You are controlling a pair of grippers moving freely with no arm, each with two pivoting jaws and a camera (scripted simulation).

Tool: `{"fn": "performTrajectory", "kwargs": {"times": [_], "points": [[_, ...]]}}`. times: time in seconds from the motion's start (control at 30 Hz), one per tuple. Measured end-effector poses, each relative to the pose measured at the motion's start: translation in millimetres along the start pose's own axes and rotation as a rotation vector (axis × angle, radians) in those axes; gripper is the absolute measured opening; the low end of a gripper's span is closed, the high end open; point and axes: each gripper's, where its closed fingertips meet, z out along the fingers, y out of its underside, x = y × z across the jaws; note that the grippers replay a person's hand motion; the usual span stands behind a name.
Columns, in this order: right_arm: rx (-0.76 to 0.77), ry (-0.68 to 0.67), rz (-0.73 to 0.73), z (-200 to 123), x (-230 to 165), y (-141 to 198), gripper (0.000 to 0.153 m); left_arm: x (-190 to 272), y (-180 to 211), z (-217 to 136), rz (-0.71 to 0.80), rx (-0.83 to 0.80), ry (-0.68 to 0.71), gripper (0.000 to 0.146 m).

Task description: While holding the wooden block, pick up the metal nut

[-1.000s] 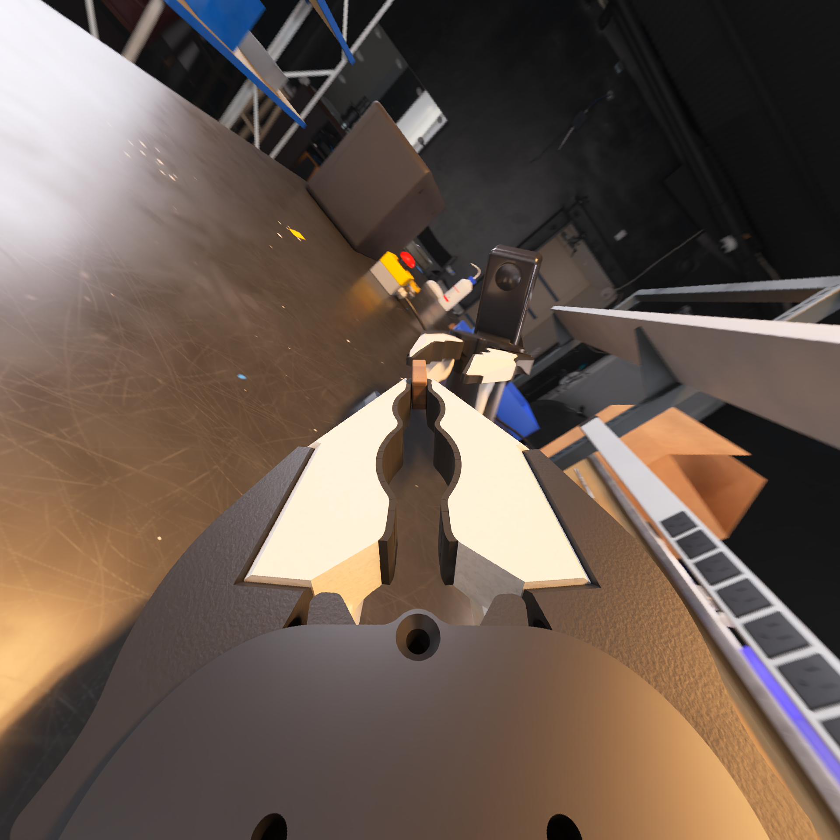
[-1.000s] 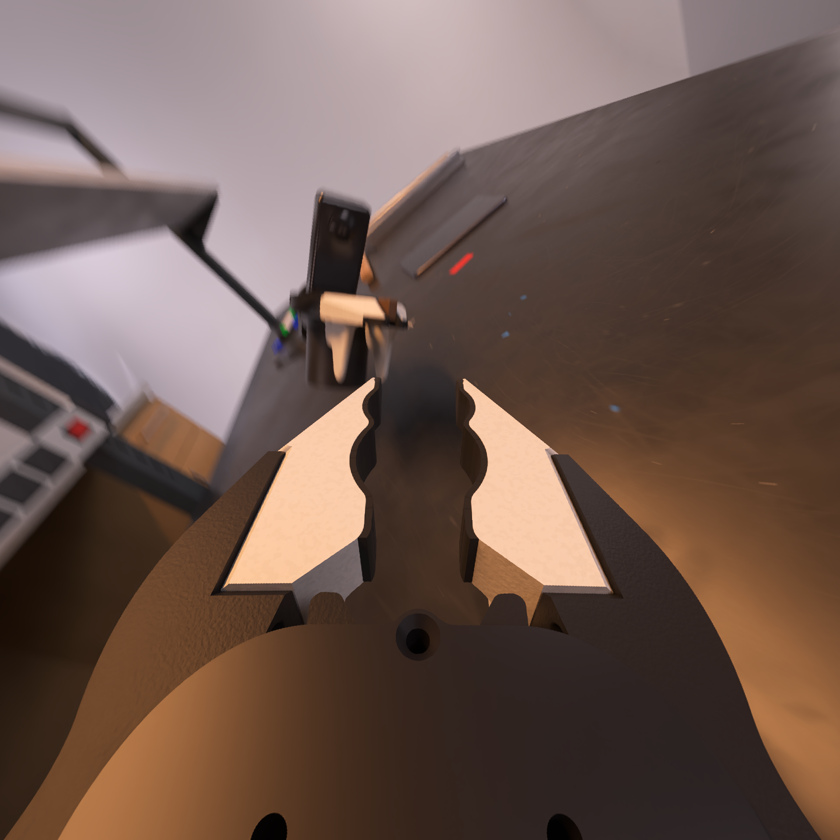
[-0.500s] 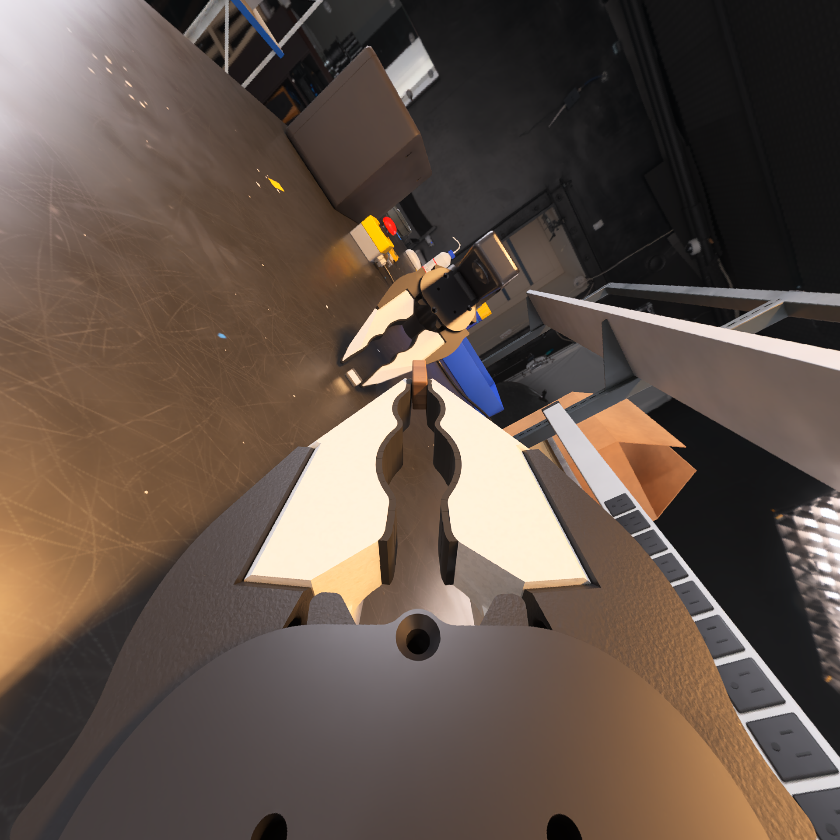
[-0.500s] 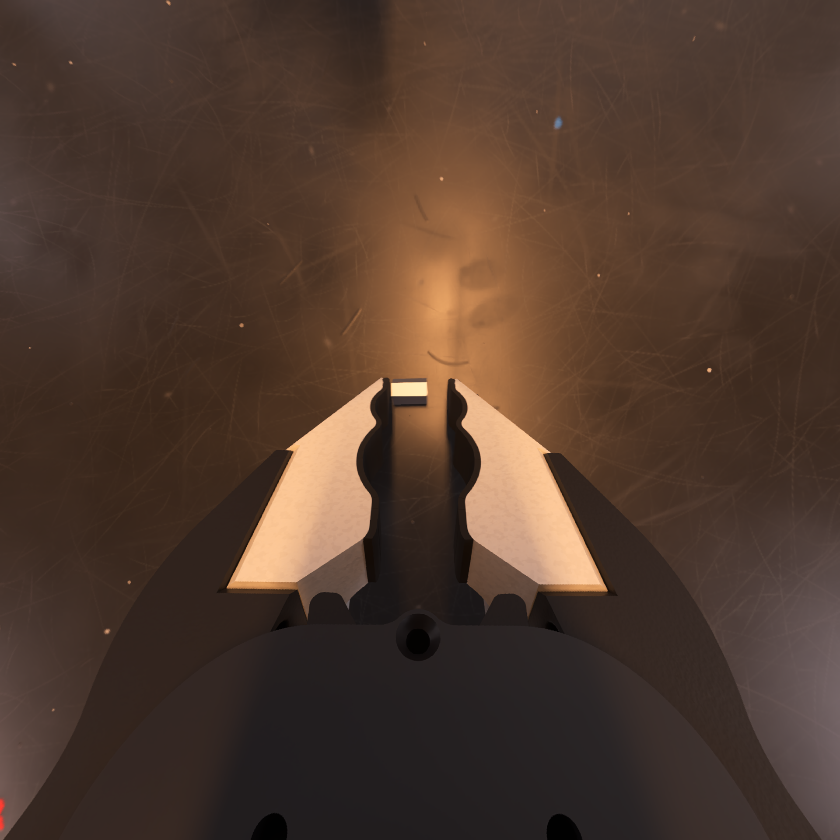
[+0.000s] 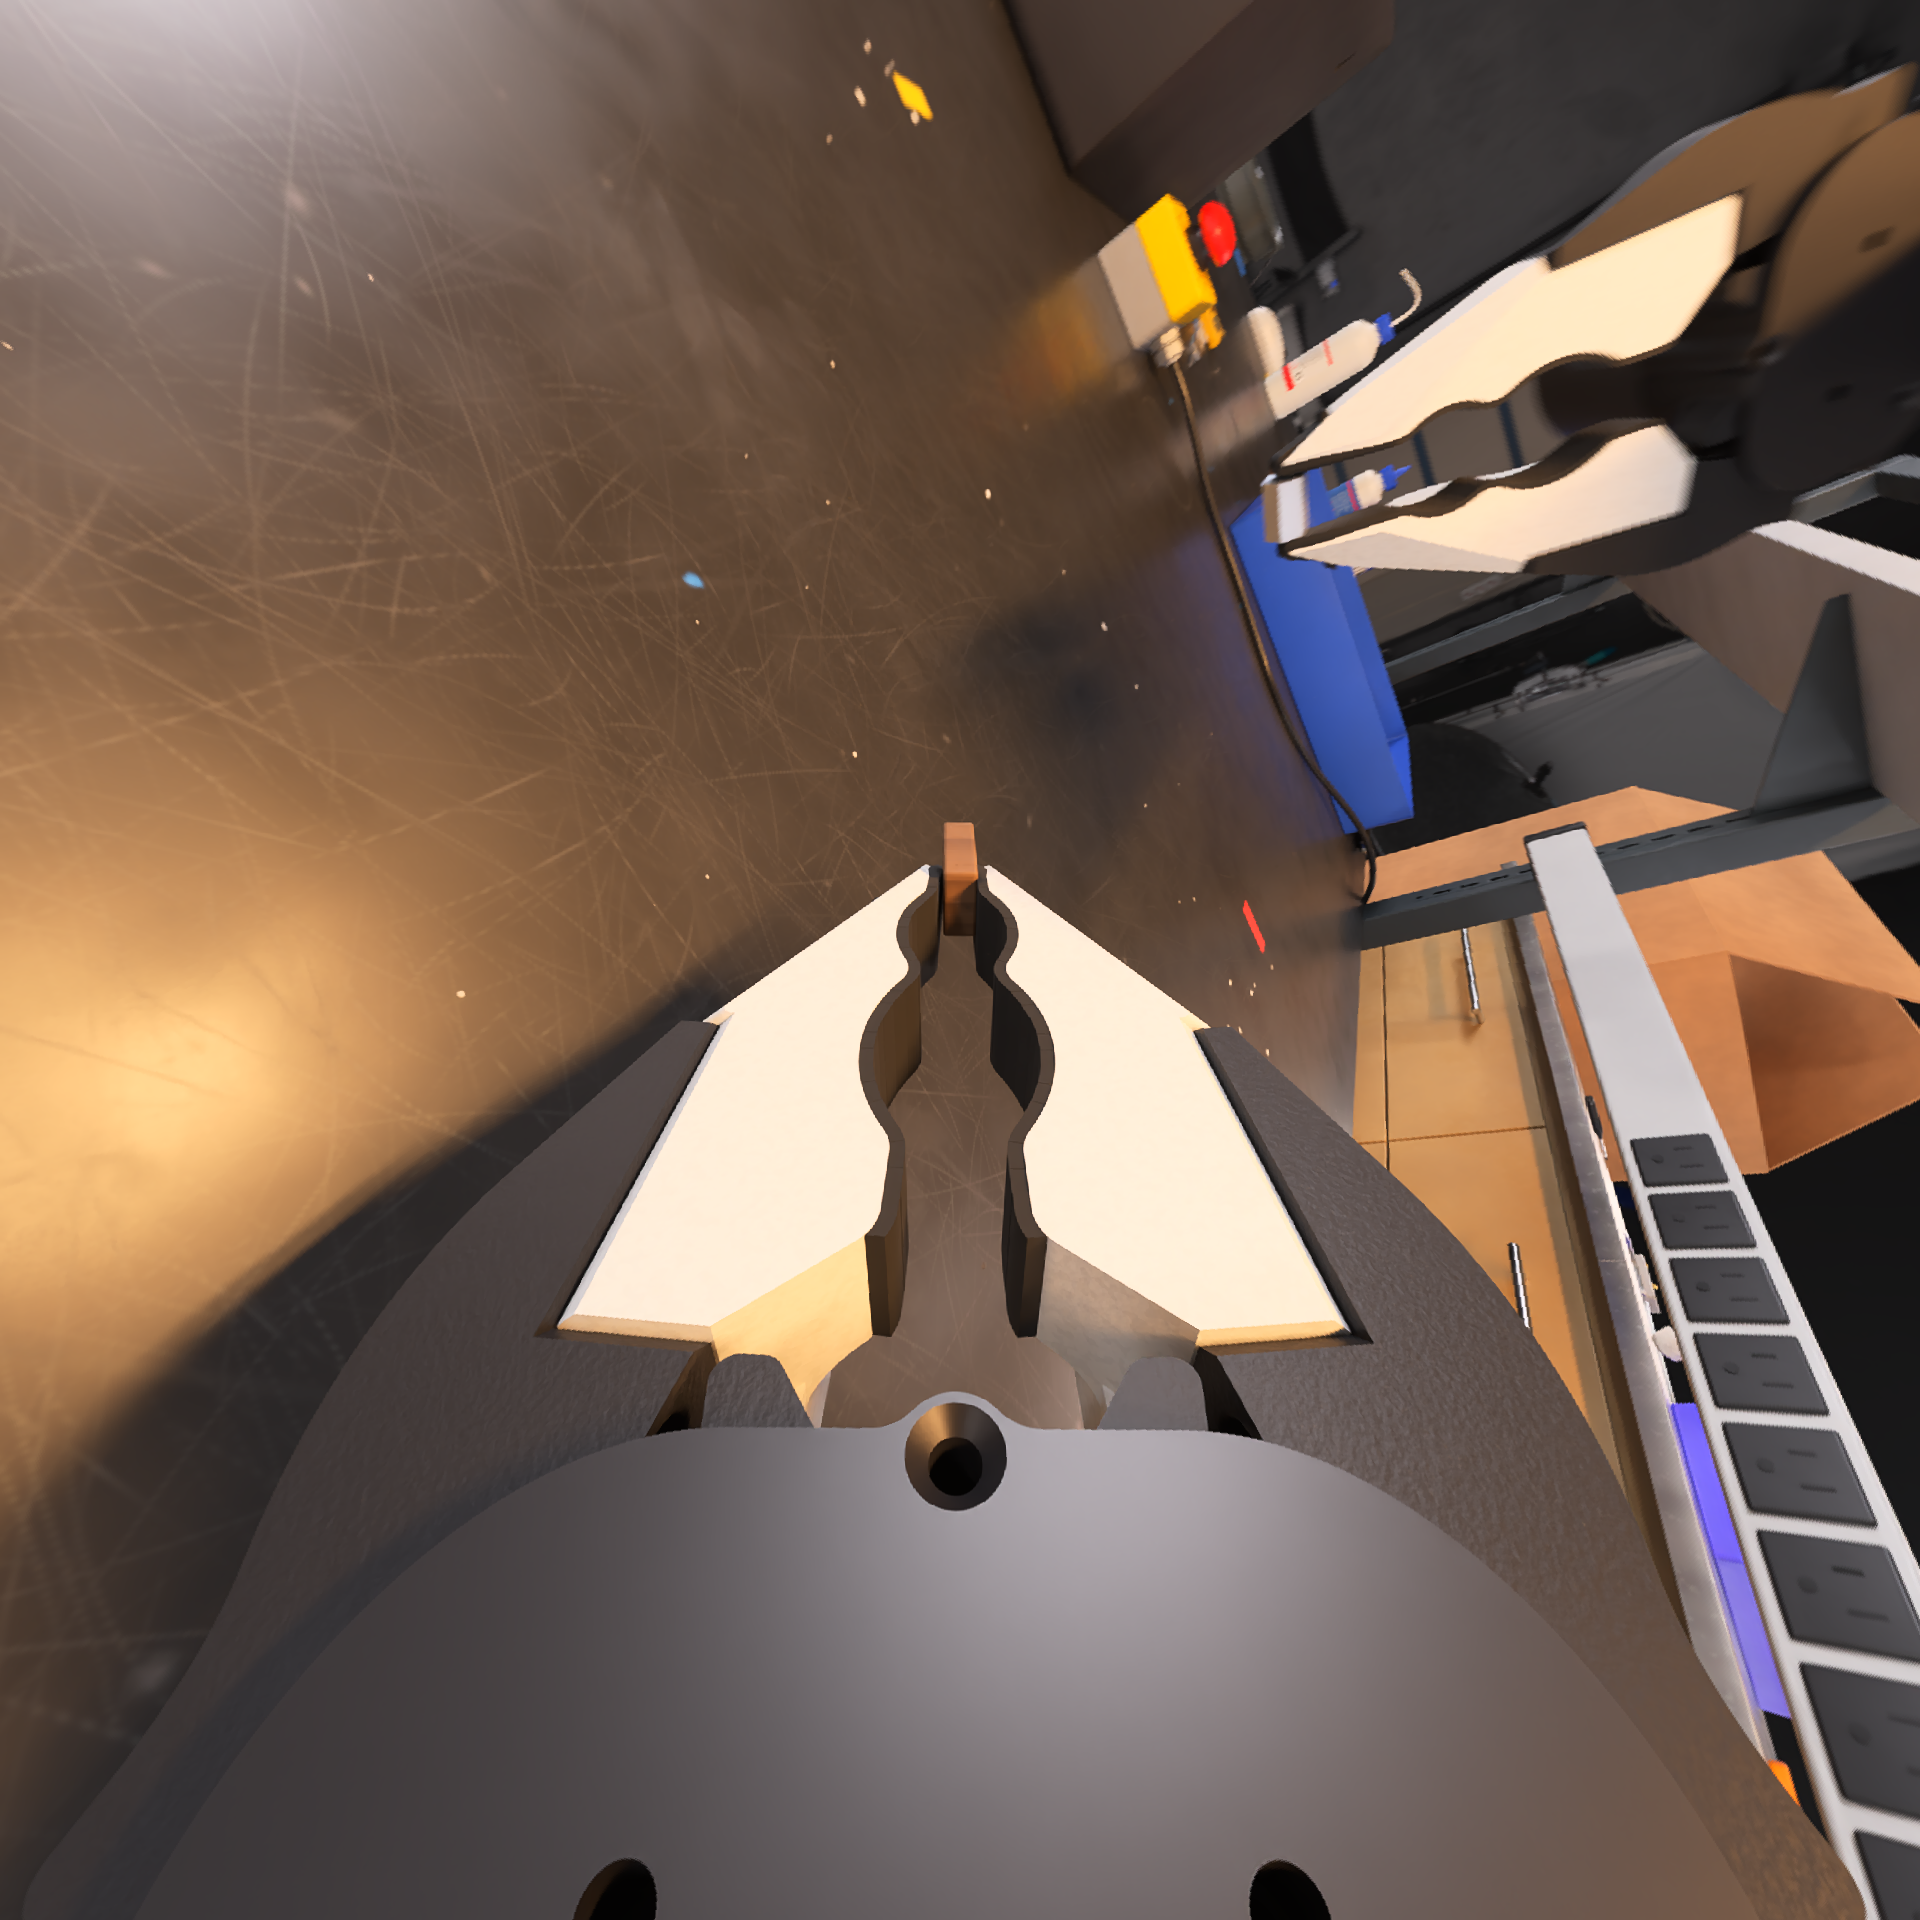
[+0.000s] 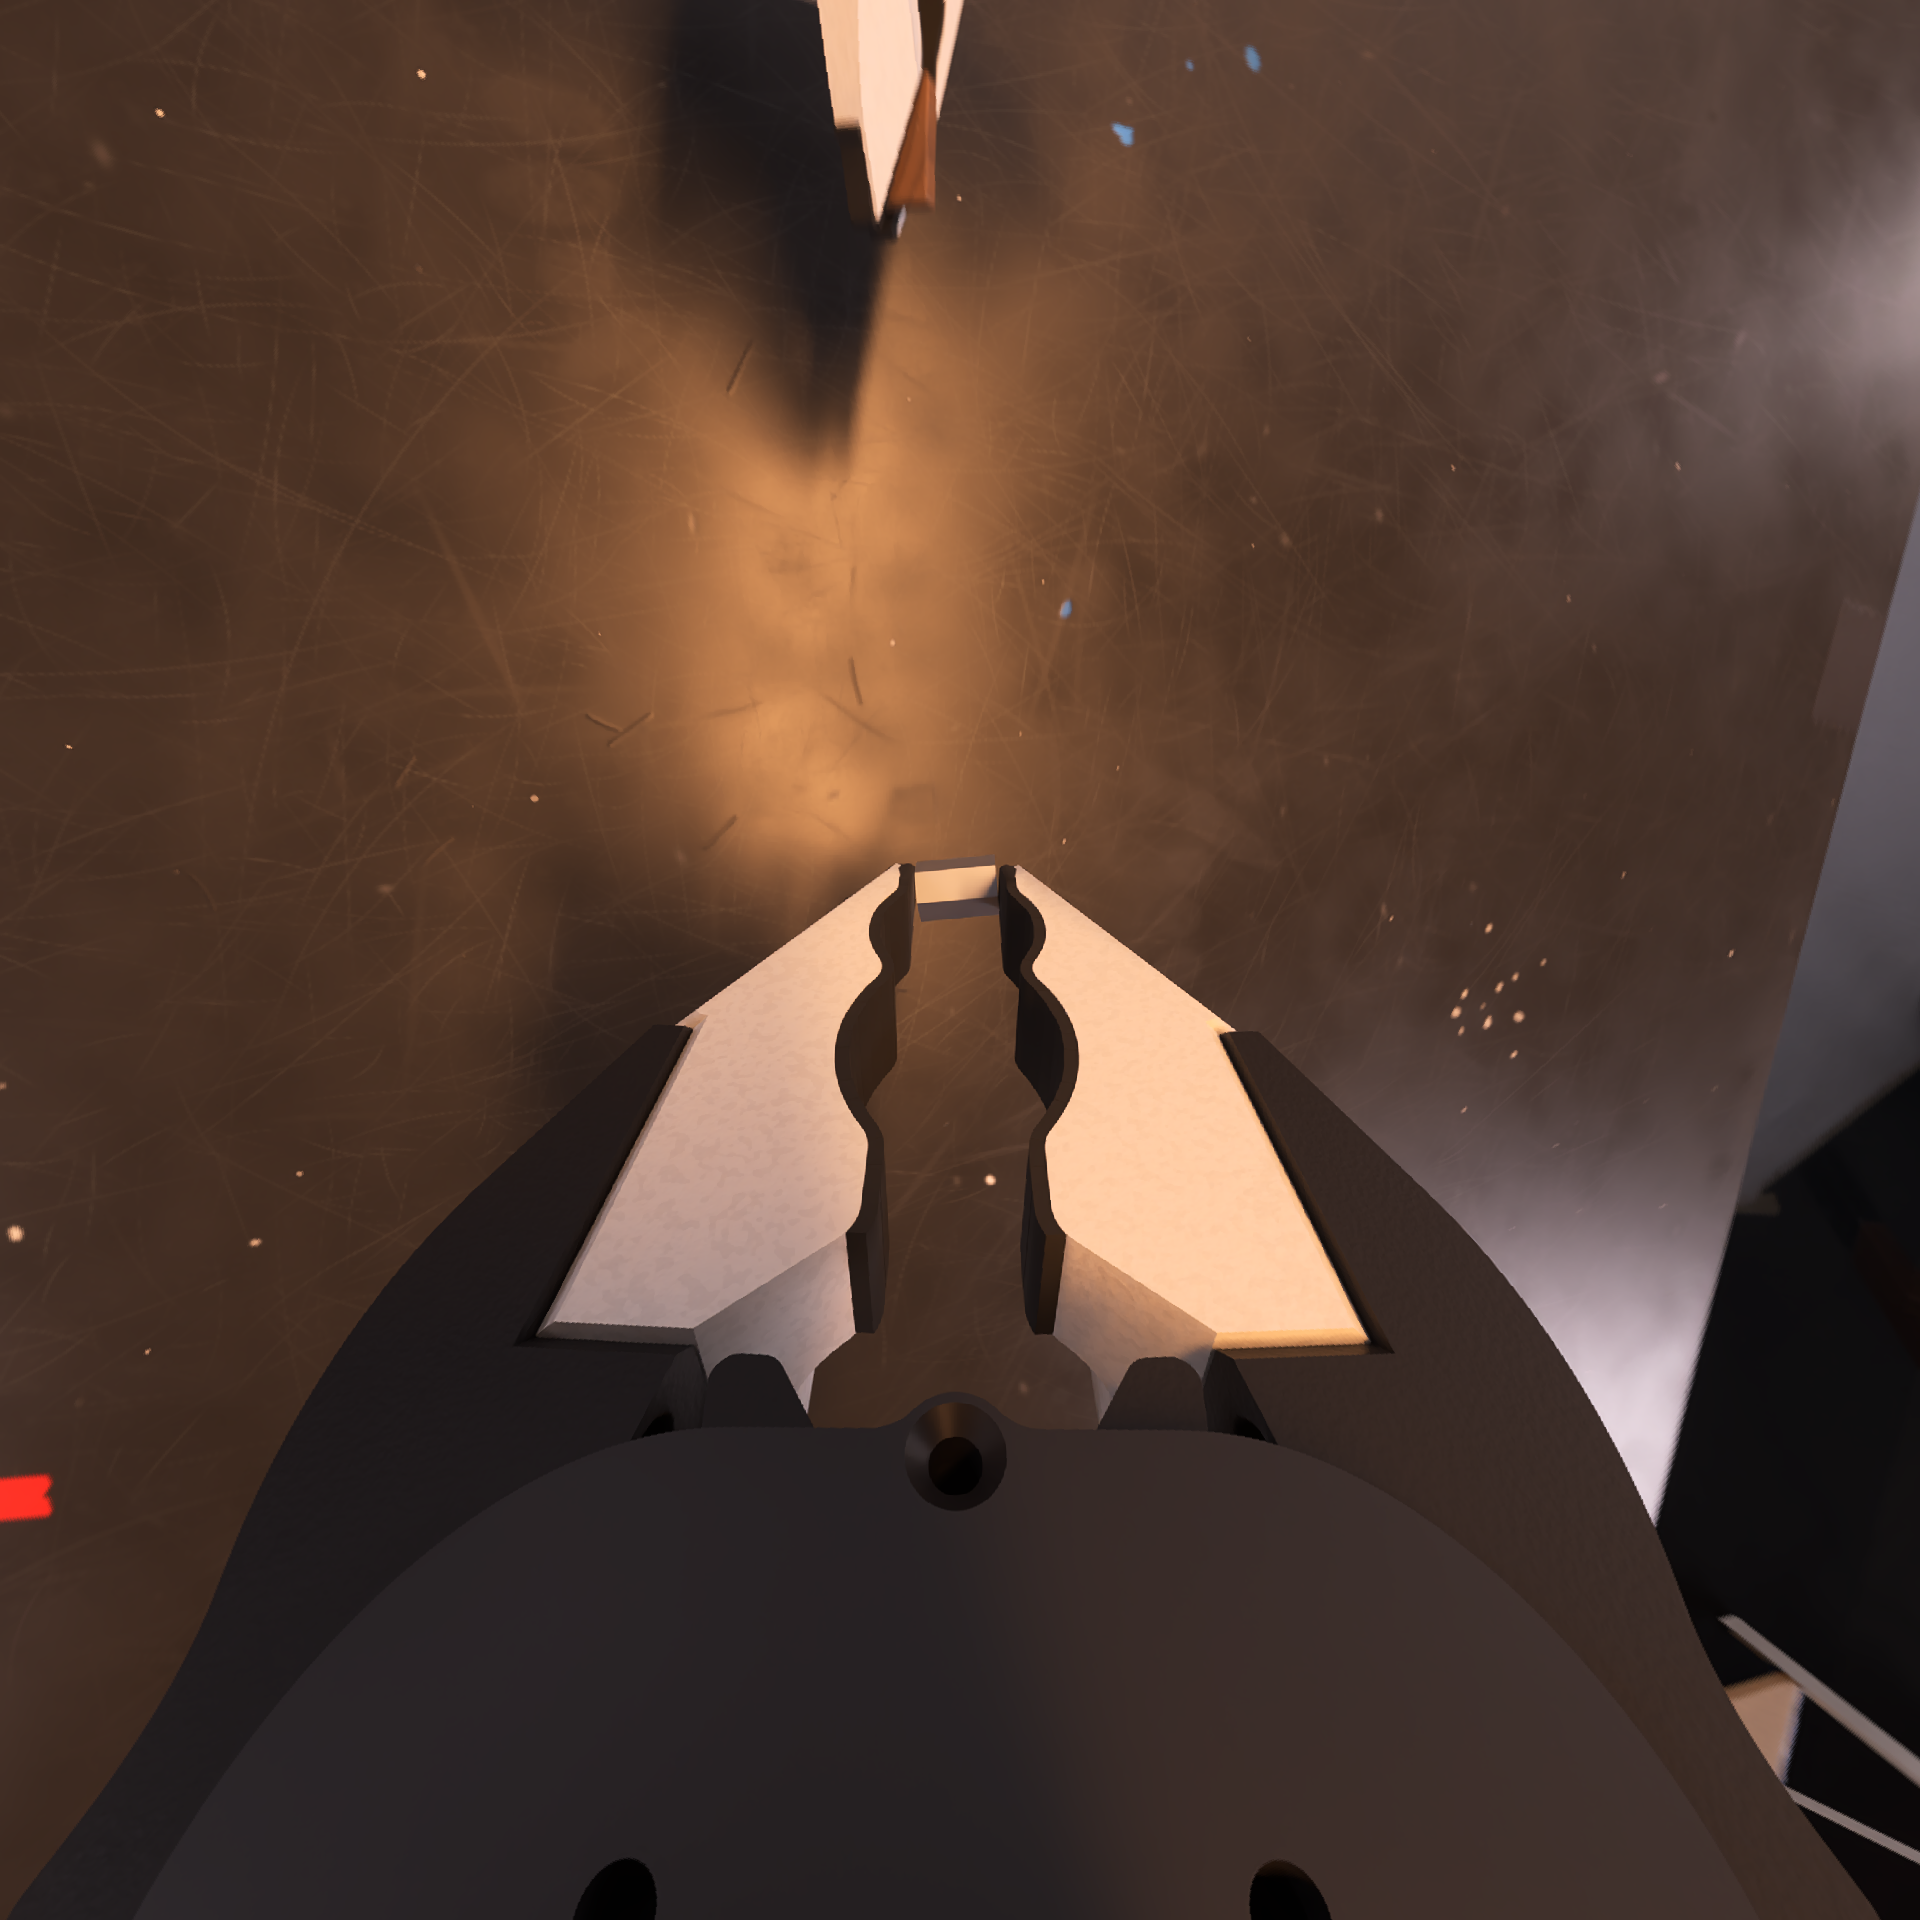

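The wooden block [image 5: 958,878] is clamped at the left tool [image 5: 957,883] tips. At right, the metal nut [image 6: 956,891] is pinched by the right tool [image 6: 956,883], apparently clear of the worktop [image 6: 416,520]; next, a steady lift is called for.

1. Workshop or lab: scratched metal worktop [image 5: 416,520].
2. Past its far edge: yellow box with red button [image 5: 1179,260], blue bin [image 5: 1320,665].
3. Off its right edge: power strip [image 5: 1766,1403], cardboard box [image 5: 1787,1018].

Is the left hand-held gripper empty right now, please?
No, the left hand-held gripper is shut on the wooden block, pinched between its fingertips.
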Motion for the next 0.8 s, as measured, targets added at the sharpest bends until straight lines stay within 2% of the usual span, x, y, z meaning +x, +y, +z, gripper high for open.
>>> {"fn": "performTrajectory", "kwargs": {"times": [0.2, 0.47, 0.67, 0.8], "points": [[-0.211, -0.052, -0.106, 18.2, 7.0, -24.3, 0.016, -4.8, 2.4, 11.9, -0.082, -0.047, -0.036, 0.005], [-0.328, -0.065, -0.116, 32.2, 4.2, -34.1, 0.016, -9.2, 4.9, 10.4, -0.136, -0.040, -0.046, 0.005], [-0.322, -0.105, 0.002, 28.7, -4.0, -46.5, 0.016, -6.7, 5.9, 10.2, -0.087, -0.025, -0.070, 0.005], [-0.326, -0.204, 0.226, 24.1, -14.1, -50.3, 0.016, -3.3, 0.3, 8.4, -0.007, 0.033, -0.093, 0.005]]}}
